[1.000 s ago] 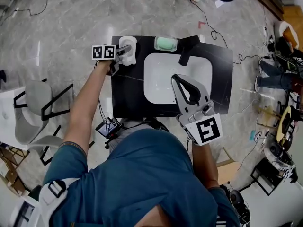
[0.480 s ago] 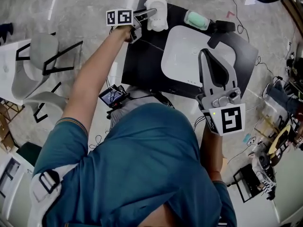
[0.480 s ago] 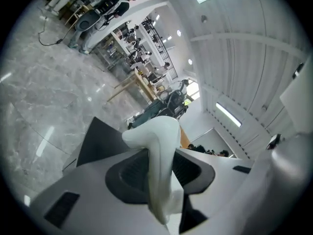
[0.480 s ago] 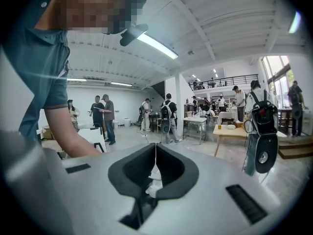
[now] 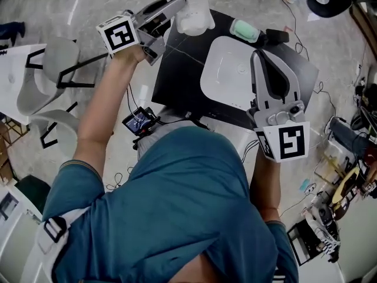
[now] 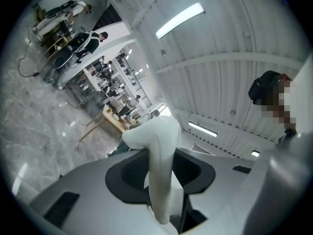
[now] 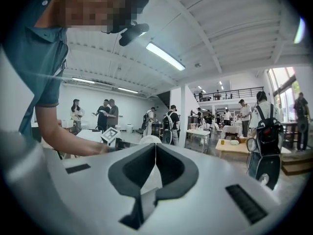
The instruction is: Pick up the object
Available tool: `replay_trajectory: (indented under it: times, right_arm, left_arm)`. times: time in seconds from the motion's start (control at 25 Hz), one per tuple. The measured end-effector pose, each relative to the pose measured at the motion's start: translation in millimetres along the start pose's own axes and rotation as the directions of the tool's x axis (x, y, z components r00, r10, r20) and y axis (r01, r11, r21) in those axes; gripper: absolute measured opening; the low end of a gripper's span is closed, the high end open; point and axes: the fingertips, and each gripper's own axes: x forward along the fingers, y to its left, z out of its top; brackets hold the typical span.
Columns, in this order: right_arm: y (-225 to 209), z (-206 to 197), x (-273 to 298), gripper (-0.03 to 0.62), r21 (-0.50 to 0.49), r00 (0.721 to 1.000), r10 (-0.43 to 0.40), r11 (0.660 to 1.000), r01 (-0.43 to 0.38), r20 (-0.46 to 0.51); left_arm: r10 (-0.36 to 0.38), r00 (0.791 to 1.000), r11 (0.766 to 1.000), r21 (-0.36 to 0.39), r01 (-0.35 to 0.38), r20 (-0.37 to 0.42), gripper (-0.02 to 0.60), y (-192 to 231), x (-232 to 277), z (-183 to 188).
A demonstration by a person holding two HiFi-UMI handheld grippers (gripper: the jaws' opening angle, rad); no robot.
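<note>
Head view shows the left gripper (image 5: 175,6) reaching away from the person, its fingers clamped on a smooth white curved moulded object (image 5: 191,10), which is the thing to be picked up. Those fingers have just been closing, and the left gripper view shows the white object (image 6: 159,155) pinched between the two dark pads, at a middling width set by the object's thin wall. From the pads the object runs out past the fingertips and bends over at its far end, so most of its bulk lies beyond the fingers, not between them. It appears to hang clear of the black rectangular surface (image 5: 177,84), past that surface's far corner. The right gripper (image 5: 262,55) is well apart, over a white rounded basin (image 5: 227,78) set in the surface, its fingers pressed together on nothing. Any coming move likely belongs to the left hand, and the overhanging end might pivot in the grip.
</note>
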Motion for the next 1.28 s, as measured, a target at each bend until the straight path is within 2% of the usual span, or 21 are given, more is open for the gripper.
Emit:
replay_trajectory:
  times: [0.12, 0.24, 0.4, 0.52, 0.68, 0.96, 1.28]
  right_arm:
    - [-6, 13, -8, 0.015, -0.025, 0.999, -0.009, 1.000, 0.010, 0.038]
    - [-4, 22, -16, 0.015, -0.041, 0.998, -0.014, 0.999, 0.017, 0.069]
    - [2, 35, -26, 0.015, -0.056, 0.994, -0.020, 0.998, 0.026, 0.107]
    - [-2, 44, -32, 0.014, -0.062, 0.992, -0.020, 0.998, 0.028, 0.122]
    - [-4, 51, -38, 0.014, -0.071, 0.991, -0.013, 0.997, 0.023, 0.132]
    - [-3, 56, -38, 0.014, -0.098, 0.992, -0.003, 0.995, 0.016, 0.124]
    - [-3, 58, -43, 0.014, -0.102, 0.993, -0.012, 0.995, 0.024, 0.121]
  left_arm:
    - [-0.093, 0.993, 0.991, 0.101, 0.085, 0.071, 0.141, -68, -11, 31]
    - [-0.143, 0.983, 0.975, 0.189, 0.119, 0.117, 0.141, -120, -29, 47]
    - [-0.156, 0.978, 0.942, 0.318, 0.105, 0.140, 0.141, -167, -53, 55]
    - [-0.169, 0.971, 0.926, 0.366, 0.097, 0.168, 0.141, -197, -61, 63]
    - [-0.139, 0.974, 0.878, 0.477, 0.038, 0.179, 0.141, -223, -67, 66]
    - [-0.125, 0.970, 0.861, 0.508, 0.003, 0.207, 0.141, -237, -70, 69]
    - [-0.120, 0.971, 0.870, 0.493, 0.003, 0.206, 0.141, -235, -69, 69]
